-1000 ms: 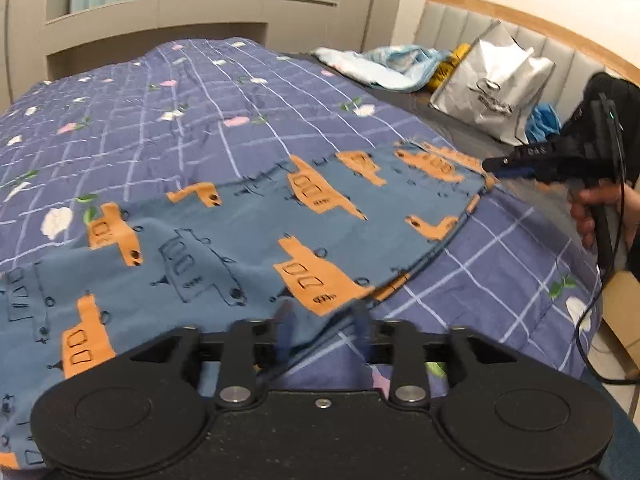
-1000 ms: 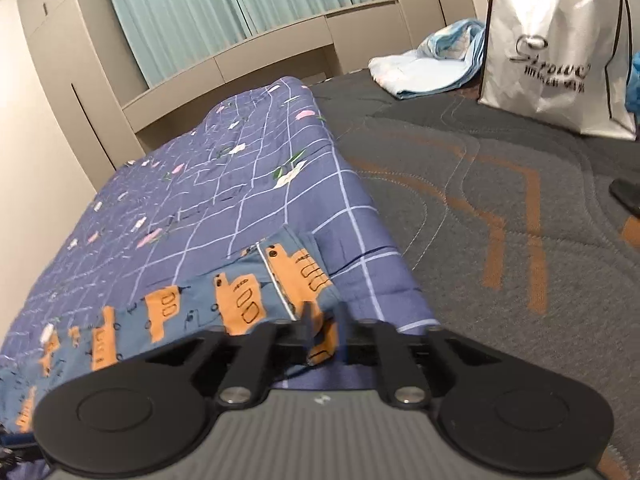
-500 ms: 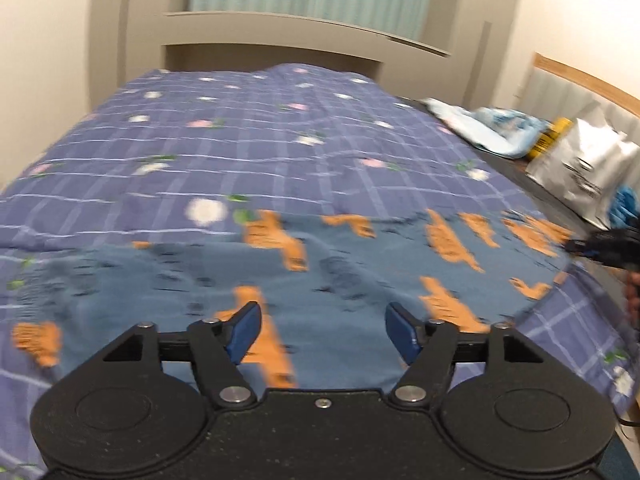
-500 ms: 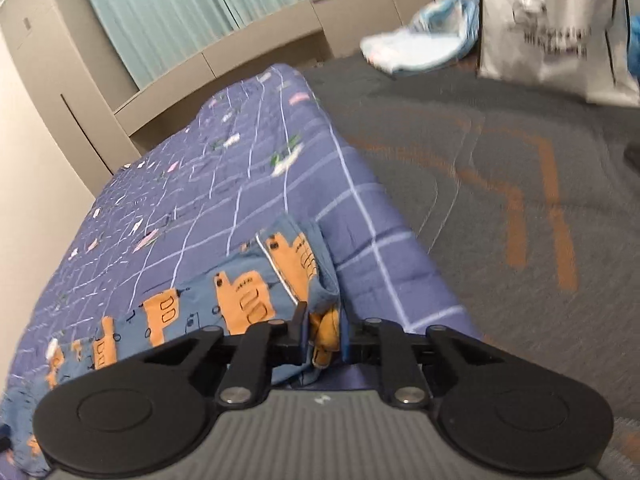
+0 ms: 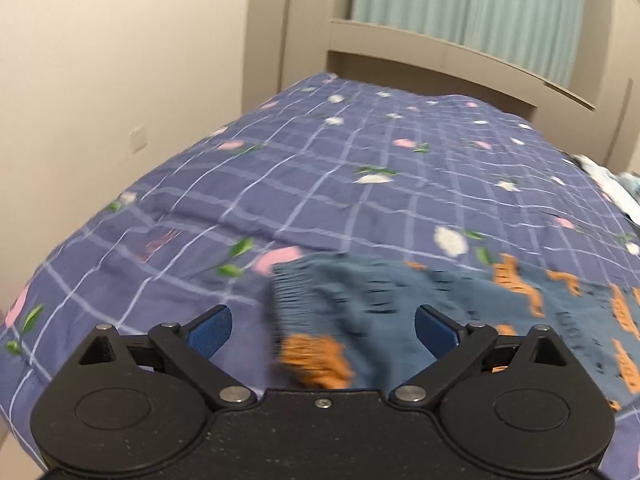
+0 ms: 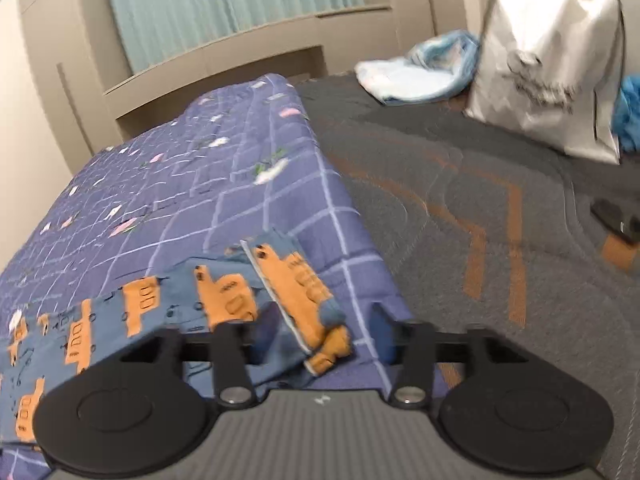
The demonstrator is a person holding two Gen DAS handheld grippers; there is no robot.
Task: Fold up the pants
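The blue pants (image 5: 460, 312) lie flat on the purple quilt (image 5: 360, 168) on the bed. My left gripper (image 5: 323, 330) is spread wide and holds nothing. My right gripper (image 6: 324, 332) is spread too, around the leg end (image 6: 304, 292). I think I should pinch both ends firmly, then fold slowly so the edges match.

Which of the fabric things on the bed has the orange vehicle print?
The blue pants, lying on the purple grid-patterned quilt between the open right gripper fingers. The quilt has small flowers; the pale blue cloth is farther back.
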